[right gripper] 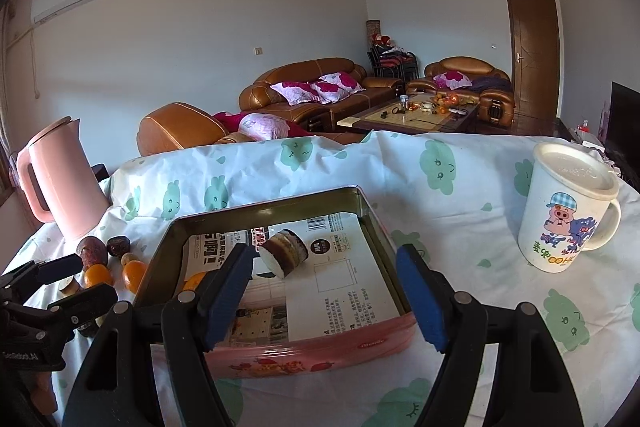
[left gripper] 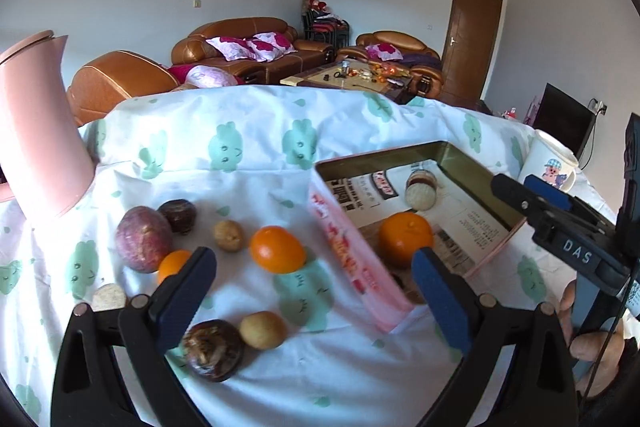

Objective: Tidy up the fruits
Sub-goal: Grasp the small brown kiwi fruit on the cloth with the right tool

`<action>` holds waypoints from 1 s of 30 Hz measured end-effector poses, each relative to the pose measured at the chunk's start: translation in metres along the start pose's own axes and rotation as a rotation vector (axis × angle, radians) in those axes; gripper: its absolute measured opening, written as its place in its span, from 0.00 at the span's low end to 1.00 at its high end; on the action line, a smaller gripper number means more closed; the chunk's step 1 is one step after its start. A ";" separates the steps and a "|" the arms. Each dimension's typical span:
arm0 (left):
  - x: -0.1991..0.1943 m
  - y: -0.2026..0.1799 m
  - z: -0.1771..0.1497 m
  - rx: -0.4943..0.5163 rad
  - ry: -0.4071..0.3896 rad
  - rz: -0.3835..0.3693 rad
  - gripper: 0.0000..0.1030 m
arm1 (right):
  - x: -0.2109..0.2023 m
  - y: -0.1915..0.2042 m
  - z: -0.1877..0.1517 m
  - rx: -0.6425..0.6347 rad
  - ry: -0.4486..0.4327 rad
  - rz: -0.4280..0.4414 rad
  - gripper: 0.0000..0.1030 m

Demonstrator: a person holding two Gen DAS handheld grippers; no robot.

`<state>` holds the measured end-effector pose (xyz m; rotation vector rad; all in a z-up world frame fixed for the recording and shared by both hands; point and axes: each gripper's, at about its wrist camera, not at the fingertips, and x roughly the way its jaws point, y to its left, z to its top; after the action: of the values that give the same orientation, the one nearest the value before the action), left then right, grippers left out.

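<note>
I see a bright, smooth orange on the cloth, another orange inside the pink tin. My left gripper and right gripper both gape, empty.

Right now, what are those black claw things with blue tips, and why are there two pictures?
They are grabbing tools, one in each of a person's hands. Each carries a camera looking along its two fingers, so you get two pictures.

One looks from the left gripper, the other from the right gripper. Both are open and hold nothing.

On the cloth lie loose fruits, like an orange and a purple fruit. The pink tin already holds another orange. A pink kettle and a mug stand nearby.
</note>
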<state>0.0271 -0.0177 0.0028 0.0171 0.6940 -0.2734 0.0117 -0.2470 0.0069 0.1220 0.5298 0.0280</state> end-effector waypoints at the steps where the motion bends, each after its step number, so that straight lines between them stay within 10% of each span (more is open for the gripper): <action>1: -0.002 0.007 -0.003 0.006 0.004 0.027 0.98 | -0.001 0.004 -0.001 -0.011 0.002 0.002 0.73; 14: -0.027 0.096 -0.029 0.017 -0.006 0.219 0.98 | -0.025 0.096 -0.021 -0.149 -0.002 0.200 0.72; 16: -0.028 0.105 -0.030 0.014 -0.004 0.236 0.98 | -0.024 0.116 -0.026 -0.187 0.026 0.246 0.58; 19: -0.030 0.116 -0.031 0.012 -0.005 0.241 0.98 | -0.015 0.147 -0.035 -0.261 0.094 0.272 0.42; 30: -0.030 0.129 -0.037 0.005 0.025 0.179 0.98 | 0.025 0.190 -0.051 -0.329 0.279 0.297 0.33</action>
<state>0.0150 0.1181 -0.0161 0.0870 0.7115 -0.1030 0.0084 -0.0516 -0.0253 -0.1284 0.7745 0.4257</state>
